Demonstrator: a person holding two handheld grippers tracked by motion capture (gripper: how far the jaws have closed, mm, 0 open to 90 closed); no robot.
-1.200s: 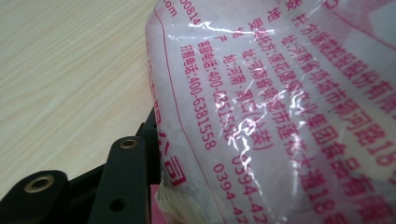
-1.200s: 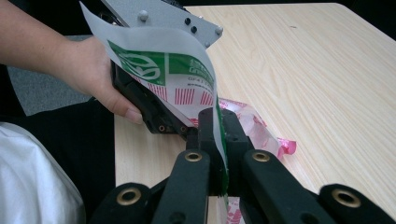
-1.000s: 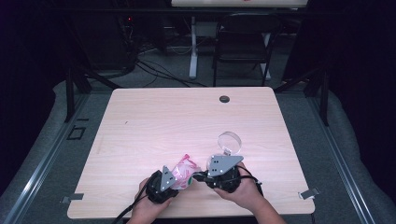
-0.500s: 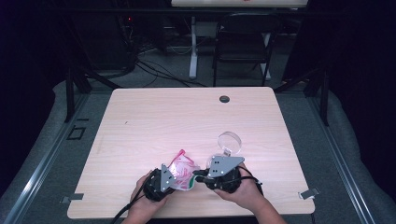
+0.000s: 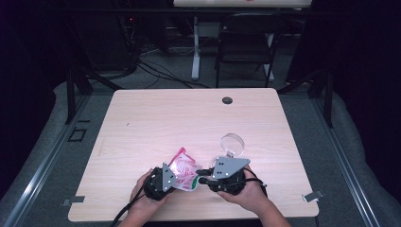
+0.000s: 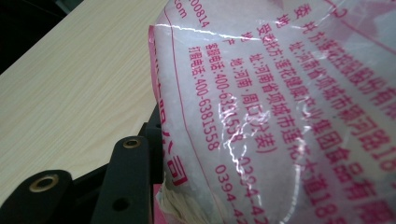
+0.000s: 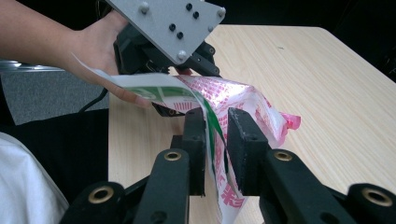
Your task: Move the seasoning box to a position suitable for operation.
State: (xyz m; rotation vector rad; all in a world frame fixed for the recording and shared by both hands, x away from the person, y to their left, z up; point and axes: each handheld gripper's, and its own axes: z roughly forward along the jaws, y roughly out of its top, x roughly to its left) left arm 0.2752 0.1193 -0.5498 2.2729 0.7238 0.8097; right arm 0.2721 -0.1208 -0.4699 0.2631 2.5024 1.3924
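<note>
Where the two grippers meet at the near edge of the table (image 5: 142,123), item one: a plastic bag (image 5: 182,169), clear film with pink print and a green band, holding white grains, lifted just off the wood between them.

Left gripper (image 5: 166,178): clamped on the bag's left side, the pink-printed film pressed against its black jaw in the left gripper view (image 6: 280,116); a hand (image 7: 100,51) wraps its body.

Right gripper (image 7: 215,140): jaws have just been opening; the bag's green-edged end hangs in the gap, the left pad at the film, the right pad standing slightly clear of it, so the grip reads as released.

Item two: a clear round lid or dish (image 5: 232,143), flat on the table just beyond the right gripper, apart from the bag.

Item three: a dark round grommet (image 5: 227,100), near the far edge.

Beyond the table: a folding chair (image 5: 243,42) and floor cables (image 5: 156,68).
</note>
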